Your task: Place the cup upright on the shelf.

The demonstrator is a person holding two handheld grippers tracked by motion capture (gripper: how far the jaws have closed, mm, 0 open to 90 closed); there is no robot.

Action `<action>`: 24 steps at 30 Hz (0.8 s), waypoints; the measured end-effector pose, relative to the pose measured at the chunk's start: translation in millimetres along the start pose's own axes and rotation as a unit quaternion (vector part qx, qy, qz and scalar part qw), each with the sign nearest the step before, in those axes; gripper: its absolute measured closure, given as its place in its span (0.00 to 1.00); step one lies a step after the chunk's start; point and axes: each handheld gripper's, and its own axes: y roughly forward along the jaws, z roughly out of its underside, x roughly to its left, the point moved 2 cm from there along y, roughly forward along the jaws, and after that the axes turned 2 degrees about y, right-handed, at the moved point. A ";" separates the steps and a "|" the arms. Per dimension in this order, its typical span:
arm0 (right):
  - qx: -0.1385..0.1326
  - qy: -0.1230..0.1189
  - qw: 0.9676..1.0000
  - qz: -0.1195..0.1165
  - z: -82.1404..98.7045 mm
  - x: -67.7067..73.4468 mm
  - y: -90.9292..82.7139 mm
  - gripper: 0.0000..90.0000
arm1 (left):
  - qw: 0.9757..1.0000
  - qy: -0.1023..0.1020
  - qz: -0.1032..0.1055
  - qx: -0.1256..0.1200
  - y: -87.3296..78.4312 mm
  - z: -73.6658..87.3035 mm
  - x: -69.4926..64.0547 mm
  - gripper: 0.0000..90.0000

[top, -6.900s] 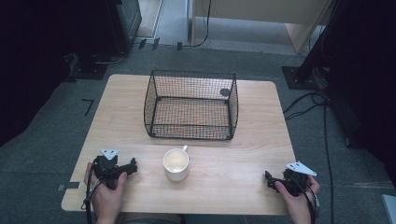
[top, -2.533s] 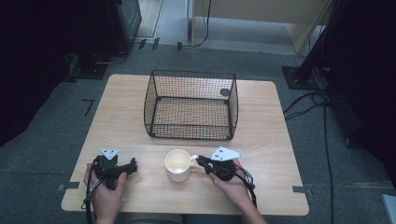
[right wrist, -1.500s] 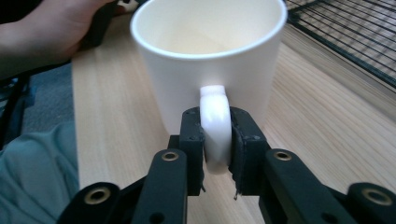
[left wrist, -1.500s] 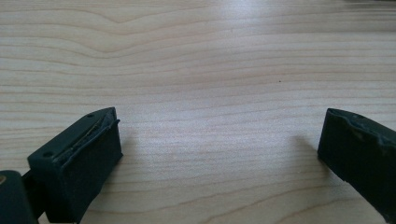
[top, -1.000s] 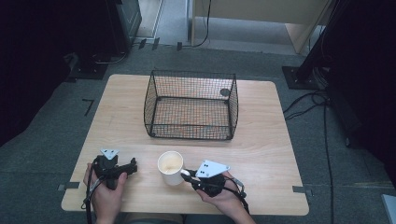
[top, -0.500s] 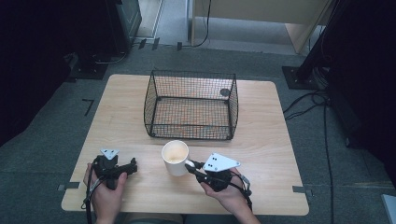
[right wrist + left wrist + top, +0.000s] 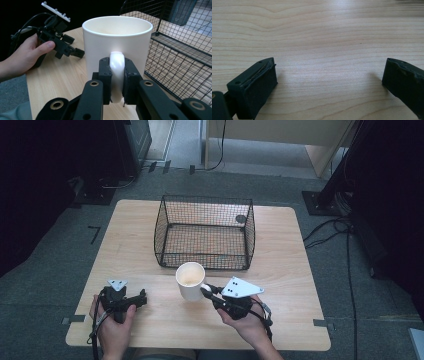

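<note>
Now, white mug point(image 7: 117, 42), handle clenched between right gripper point(image 7: 117, 82) fingers point(image 7: 105, 75) (upright), beside basket point(image 7: 205, 232)

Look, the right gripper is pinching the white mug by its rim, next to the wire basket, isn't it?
Not quite. The right gripper is pinching the white mug by its handle, not its rim. The right gripper view shows the two black jaws shut on either side of the handle. The rest is right: the wire basket stands close beside the mug.
</note>
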 end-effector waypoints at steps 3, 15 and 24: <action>-0.004 0.001 1.000 0.005 -3.3 -2.3 -1.9 0.89 | 1.000 0.000 0.000 0.000 0.0 0.0 0.0 0.00; -0.032 0.009 0.999 0.023 -15.1 -12.6 -9.4 0.89 | 1.000 -0.001 0.000 -0.001 0.2 -0.1 -0.2 0.00; -0.044 0.011 0.999 0.031 -23.7 -21.9 -17.6 0.89 | 1.000 -0.001 0.000 -0.001 0.1 -0.1 -0.1 0.00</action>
